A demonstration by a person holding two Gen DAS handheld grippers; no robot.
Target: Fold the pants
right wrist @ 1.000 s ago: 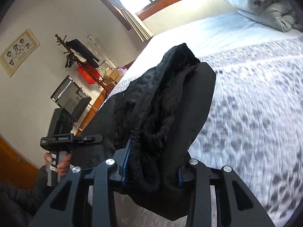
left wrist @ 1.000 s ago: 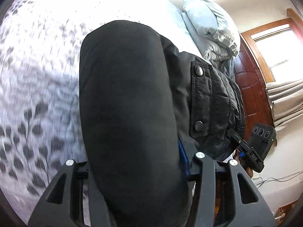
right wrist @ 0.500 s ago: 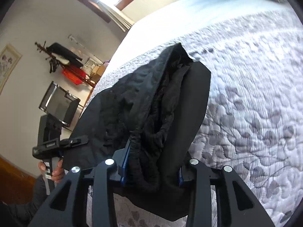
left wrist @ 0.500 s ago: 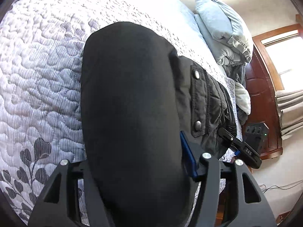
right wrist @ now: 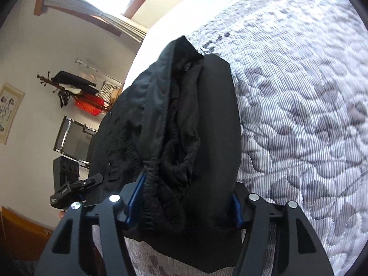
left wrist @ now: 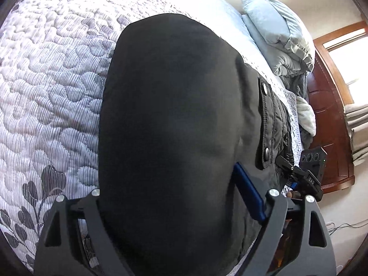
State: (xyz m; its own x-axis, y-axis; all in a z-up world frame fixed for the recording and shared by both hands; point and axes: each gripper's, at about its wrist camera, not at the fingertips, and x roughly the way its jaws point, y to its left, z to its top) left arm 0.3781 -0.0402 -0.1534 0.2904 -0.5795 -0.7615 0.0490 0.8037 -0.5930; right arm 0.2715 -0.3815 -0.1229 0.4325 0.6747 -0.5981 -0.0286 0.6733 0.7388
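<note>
I see black quilted pants (left wrist: pixel 165 126) with snap buttons, bunched thick, held over the patterned bed (left wrist: pixel 50 80). My left gripper (left wrist: pixel 181 197) and right gripper (right wrist: pixel 184 197) each have fingers clamped on the fabric.

Daylight pours from a window (right wrist: pixel 96 2) at eleven o'clock in the right view, blown out white. The bed's far end (left wrist: pixel 207 2) glares at twelve in the left view. Fisheye bending and dark vignetting at the edges; the close black pants (left wrist: pixel 170 138) are soft and featureless.
</note>
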